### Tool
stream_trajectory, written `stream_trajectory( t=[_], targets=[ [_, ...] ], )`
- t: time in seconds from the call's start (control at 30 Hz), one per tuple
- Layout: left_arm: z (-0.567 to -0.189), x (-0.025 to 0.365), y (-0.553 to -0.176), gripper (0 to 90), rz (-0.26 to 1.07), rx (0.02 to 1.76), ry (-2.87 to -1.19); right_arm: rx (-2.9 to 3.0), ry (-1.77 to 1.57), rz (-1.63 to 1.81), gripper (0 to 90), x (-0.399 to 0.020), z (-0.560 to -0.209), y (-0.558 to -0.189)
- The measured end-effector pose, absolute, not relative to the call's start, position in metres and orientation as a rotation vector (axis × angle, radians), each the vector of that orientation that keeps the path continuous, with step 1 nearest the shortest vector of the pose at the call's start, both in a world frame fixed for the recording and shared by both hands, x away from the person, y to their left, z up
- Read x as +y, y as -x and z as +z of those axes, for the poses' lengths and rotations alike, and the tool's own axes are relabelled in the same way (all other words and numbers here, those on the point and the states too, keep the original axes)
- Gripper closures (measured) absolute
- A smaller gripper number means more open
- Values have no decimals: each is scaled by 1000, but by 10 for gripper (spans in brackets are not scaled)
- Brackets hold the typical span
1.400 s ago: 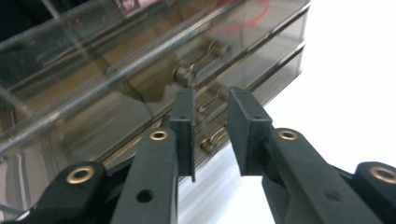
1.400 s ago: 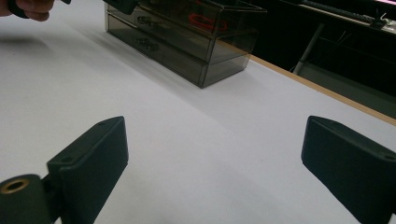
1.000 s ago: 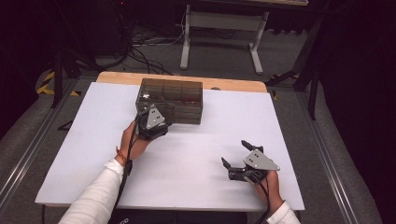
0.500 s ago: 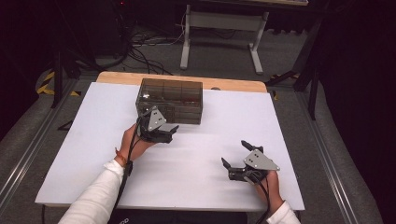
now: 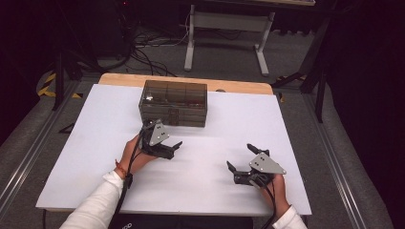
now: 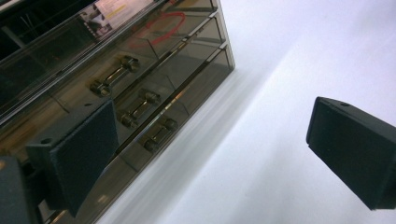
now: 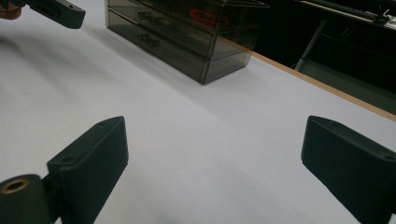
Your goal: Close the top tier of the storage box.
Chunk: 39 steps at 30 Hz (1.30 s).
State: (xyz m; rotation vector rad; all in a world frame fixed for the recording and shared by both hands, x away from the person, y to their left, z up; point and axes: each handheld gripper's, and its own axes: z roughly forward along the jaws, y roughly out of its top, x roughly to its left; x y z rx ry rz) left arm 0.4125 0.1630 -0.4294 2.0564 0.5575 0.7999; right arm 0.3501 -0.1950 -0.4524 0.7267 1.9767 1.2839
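Drawers [image 5: 174,103], one smoked clear cabinet of them, stand near the far edge of the surface [image 5: 95,143], left of its middle and just short of the wooden strip there. What changed: the left tongs [image 5: 175,146] have drawn back from the cabinet's front over the past second, where they sat close against the handles, and their jaws have just been opening to full spread with nothing between them; the left tongs' view shows both pads wide apart, bare white surface in the gap and the cabinet off to one side. I read that as a handle let go, so one drawer move looks finished, with every drawer front flush and shut, and the next step is either another handle or a rest. The right tongs [image 5: 241,160] hover near the near right corner, jaws spread and empty, well apart from the cabinet. Counted, largest first: one surface, one cabinet, two tongs, three drawer tiers, three metal handles [image 6: 138,108] stacked down the front's middle, and one red loop [image 6: 161,24] inside the top tier.
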Motion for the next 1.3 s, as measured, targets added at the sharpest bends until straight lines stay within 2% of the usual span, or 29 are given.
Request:
stream_trajectory(
  t=[0.47,1.3],
  targets=[
    [-419,170,-401,51,818,556,-1977,1969,-703,1294,80,-196,-450,-348],
    [-405,186,-384,62,859,518,-1964,1974,-710,1293,80,-194,-451,-347]
  ],
)
